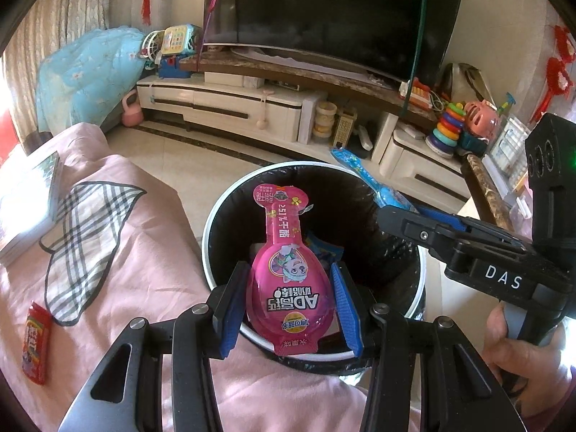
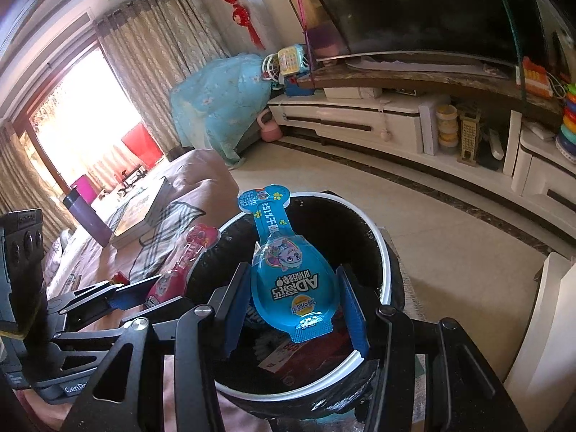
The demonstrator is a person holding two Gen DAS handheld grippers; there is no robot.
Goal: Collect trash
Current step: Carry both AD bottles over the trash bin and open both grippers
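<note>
A red snack packet (image 1: 36, 343) lay on the pink blanket (image 1: 118, 252) at about eight o'clock in the left wrist view, near a grey plaid patch (image 1: 86, 241) stitched on the cloth, and a book (image 1: 28, 208) sat further off at nine o'clock. A TV (image 1: 334, 10) on a white cabinet (image 1: 230, 106) filled twelve o'clock, with a stack of coloured toy rings (image 1: 448, 126) at two o'clock. Nothing lay between either wrapper and the mouth of the bin.

The trash bin (image 1: 212, 216), white-rimmed with a black liner, stood just beside the blanket's edge, with a blue scrap and other litter already at its bottom.

The left gripper (image 1: 288, 306) pointed steeply down over the bin's near rim, its blue pads clenched on the round body of a pink wrapper (image 1: 288, 270), whose neck stuck out toward twelve o'clock over the opening. The right gripper (image 2: 293, 306) came in from three o'clock in the left view, held by a hand (image 1: 518, 352) on its grip, likewise tilted down. It grasped a blue wrapper (image 2: 291, 277) of the same shape by its wide body, hanging above the bin (image 2: 385, 270). In the right view the left gripper (image 2: 144, 289) appeared at nine o'clock with the pink wrapper (image 2: 180, 270) at the bin's edge.
</note>
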